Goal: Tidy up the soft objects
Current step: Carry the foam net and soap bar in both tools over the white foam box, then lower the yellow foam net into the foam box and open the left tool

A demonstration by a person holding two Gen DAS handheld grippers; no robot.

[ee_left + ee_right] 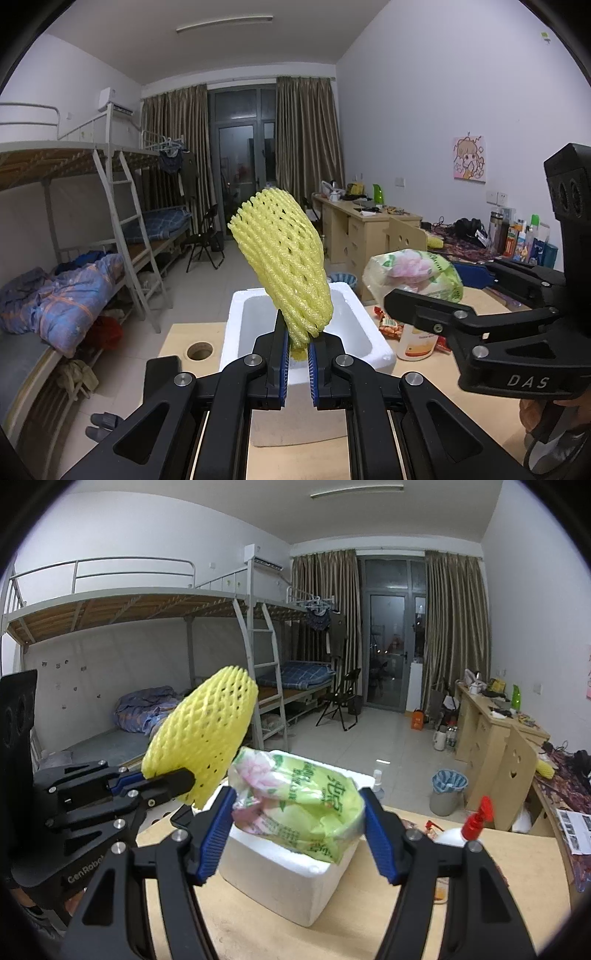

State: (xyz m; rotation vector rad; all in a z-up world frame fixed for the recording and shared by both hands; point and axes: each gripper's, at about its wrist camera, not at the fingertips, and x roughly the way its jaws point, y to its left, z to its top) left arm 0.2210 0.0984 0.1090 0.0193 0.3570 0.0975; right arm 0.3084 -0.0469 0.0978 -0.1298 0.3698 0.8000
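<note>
Carrying soft goods boxward: left gripper [297, 350] pinches a yellow foam net [282, 258], right gripper [299, 834] clamps a tissue pack [295, 801] above the foam box [284, 878] ahead; lowering and releasing likely follow.

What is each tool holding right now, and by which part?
Left tool pinches the yellow foam net by its narrow bottom end. Right tool grips the green tissue pack across its two sides, above the white foam box.
</note>
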